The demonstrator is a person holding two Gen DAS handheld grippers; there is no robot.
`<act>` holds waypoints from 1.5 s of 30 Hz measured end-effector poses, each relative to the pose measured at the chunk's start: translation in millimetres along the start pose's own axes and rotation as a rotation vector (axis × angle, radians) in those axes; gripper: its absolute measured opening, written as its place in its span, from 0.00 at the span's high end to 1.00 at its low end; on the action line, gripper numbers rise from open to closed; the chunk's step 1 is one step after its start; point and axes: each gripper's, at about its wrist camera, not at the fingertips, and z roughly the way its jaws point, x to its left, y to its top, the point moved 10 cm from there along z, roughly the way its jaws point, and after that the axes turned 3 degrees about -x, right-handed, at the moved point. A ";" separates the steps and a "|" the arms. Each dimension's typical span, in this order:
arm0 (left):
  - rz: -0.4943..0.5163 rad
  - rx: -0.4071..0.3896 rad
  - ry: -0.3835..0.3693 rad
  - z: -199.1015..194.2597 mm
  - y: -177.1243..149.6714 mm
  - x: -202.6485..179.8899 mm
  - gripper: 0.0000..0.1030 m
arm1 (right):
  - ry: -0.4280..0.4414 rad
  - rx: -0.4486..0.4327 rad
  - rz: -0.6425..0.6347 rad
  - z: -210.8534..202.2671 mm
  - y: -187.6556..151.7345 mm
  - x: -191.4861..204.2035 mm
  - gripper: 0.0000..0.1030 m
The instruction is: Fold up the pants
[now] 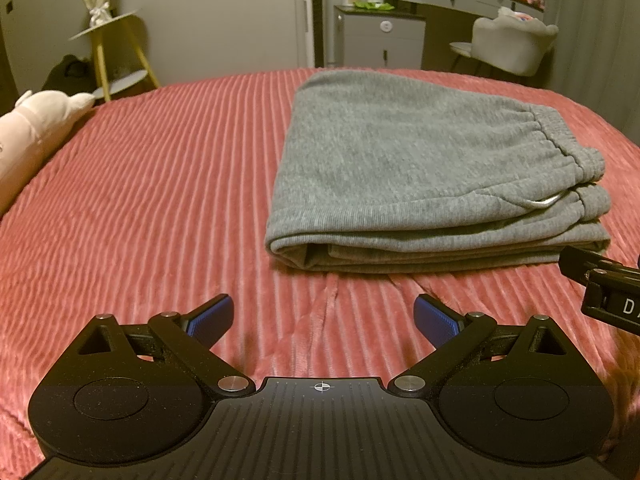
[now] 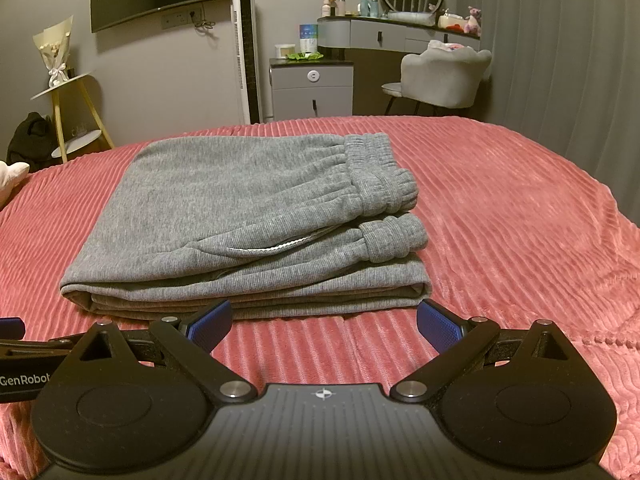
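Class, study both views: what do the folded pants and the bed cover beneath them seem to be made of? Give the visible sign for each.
Pants: grey, matte, probably a soft knit fleece; fine ribbing and gathered elastic waistband.
Bed cover: pink, seemingly plush ribbed fleece; raised cords with a slight sheen.

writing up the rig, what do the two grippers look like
Both match: the left gripper and right gripper have matte black ribbed bodies, round side discs, silver pivot bolts, a small crosshair mark, and ribbed blue finger pads. White "GenRobot" lettering marks the left gripper's side.
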 end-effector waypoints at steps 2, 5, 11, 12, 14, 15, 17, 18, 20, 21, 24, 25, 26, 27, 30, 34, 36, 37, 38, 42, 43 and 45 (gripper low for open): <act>0.001 -0.001 -0.001 0.2 0.4 0.4 0.02 | 0.000 0.000 -0.001 0.1 0.1 0.0 0.04; 0.003 -0.004 -0.006 -0.2 0.9 0.5 0.02 | 0.000 0.000 -0.002 0.2 0.2 0.0 0.04; 0.008 -0.013 -0.006 -0.6 1.9 1.3 0.02 | -0.002 -0.001 -0.002 0.0 0.4 0.1 0.04; 0.007 -0.012 -0.010 -0.5 1.7 1.1 0.02 | -0.001 -0.001 -0.002 0.0 0.4 0.1 0.04; 0.006 -0.012 -0.011 -0.3 1.9 1.0 0.02 | -0.001 -0.001 -0.002 -0.1 0.3 0.0 0.04; 0.007 -0.012 -0.011 -0.3 1.8 1.2 0.02 | -0.002 0.000 -0.002 -0.1 0.3 0.0 0.04; 0.006 -0.011 -0.015 -0.1 1.8 0.9 0.02 | -0.003 -0.001 -0.004 -0.6 0.5 -0.3 0.04; 0.005 -0.009 -0.016 0.2 1.9 1.3 0.02 | -0.004 -0.001 -0.005 -1.0 0.7 -0.3 0.04; 0.000 -0.006 -0.019 0.5 2.0 1.5 0.02 | -0.005 -0.004 -0.007 -2.4 0.8 -0.5 0.04; 0.000 -0.006 -0.018 0.3 2.0 1.7 0.02 | -0.007 -0.006 -0.009 -2.8 0.8 -0.5 0.04; 0.003 -0.007 -0.017 -0.2 1.9 1.5 0.02 | -0.015 -0.004 -0.019 -3.2 0.0 -0.2 0.04; 0.005 -0.007 -0.017 -0.5 1.9 1.3 0.02 | -0.017 -0.004 -0.021 -3.2 -0.3 0.1 0.04; 0.007 -0.008 -0.017 -0.8 1.6 1.1 0.02 | -0.018 -0.003 -0.024 -3.2 -0.6 0.6 0.04; 0.008 -0.008 -0.017 -1.0 1.2 0.7 0.02 | -0.020 -0.003 -0.028 -3.3 -0.8 1.0 0.04; 0.013 -0.007 -0.015 -1.3 1.0 0.0 0.02 | -0.021 -0.007 -0.043 -3.9 -1.0 3.2 0.04; 0.012 -0.007 -0.018 -1.5 0.9 -0.4 0.02 | -0.020 -0.013 -0.062 -4.4 -1.1 5.5 0.04; 0.006 -0.004 -0.022 -0.8 0.7 0.1 0.02 | -0.019 -0.010 -0.066 -3.7 -1.4 6.0 0.04; 0.002 -0.008 -0.020 -0.5 1.2 1.1 0.02 | -0.020 -0.009 -0.066 -3.5 -1.4 6.0 0.04; -0.002 -0.013 -0.017 -0.7 1.8 1.9 0.02 | -0.019 -0.008 -0.066 -3.3 -1.3 5.9 0.04; -0.028 -0.014 -0.040 1.4 2.1 4.3 0.02 | -0.018 -0.006 -0.058 -3.0 -1.1 5.0 0.04; -0.028 -0.014 -0.040 1.4 2.0 4.2 0.02 | -0.018 -0.006 -0.056 -3.2 -1.2 4.8 0.04; -0.025 -0.014 -0.039 1.7 2.1 3.7 0.02 | -0.018 -0.005 -0.053 -2.8 -1.4 4.2 0.04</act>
